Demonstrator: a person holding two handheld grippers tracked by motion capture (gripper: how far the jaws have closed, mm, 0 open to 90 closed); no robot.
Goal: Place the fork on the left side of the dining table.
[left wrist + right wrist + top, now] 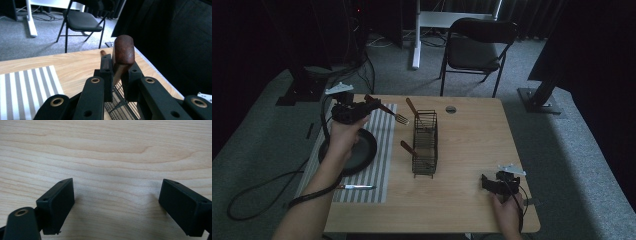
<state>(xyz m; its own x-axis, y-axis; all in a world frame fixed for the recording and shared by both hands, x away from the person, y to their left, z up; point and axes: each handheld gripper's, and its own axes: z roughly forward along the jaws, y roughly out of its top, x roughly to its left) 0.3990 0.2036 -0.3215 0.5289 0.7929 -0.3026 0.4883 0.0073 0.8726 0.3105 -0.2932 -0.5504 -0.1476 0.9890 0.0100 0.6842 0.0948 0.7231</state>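
My left gripper (369, 105) hovers over the far left of the table, shut on the brown wooden handle of a fork (401, 118) whose tines point right toward a black wire basket (425, 145). In the left gripper view the jaws of my left gripper (118, 68) clamp the rounded handle (123, 51), with the basket (122, 110) just below. My right gripper (493, 183) rests low at the table's front right. Its jaws stand wide apart over bare wood in the right gripper view (116, 205), with nothing between them.
Two wooden-handled utensils (411, 106) (407, 148) stick out of the basket. A black plate (362, 150) lies on a striped placemat (379, 165), with a knife (357, 187) near its front edge. A folding chair (477, 47) stands beyond the table.
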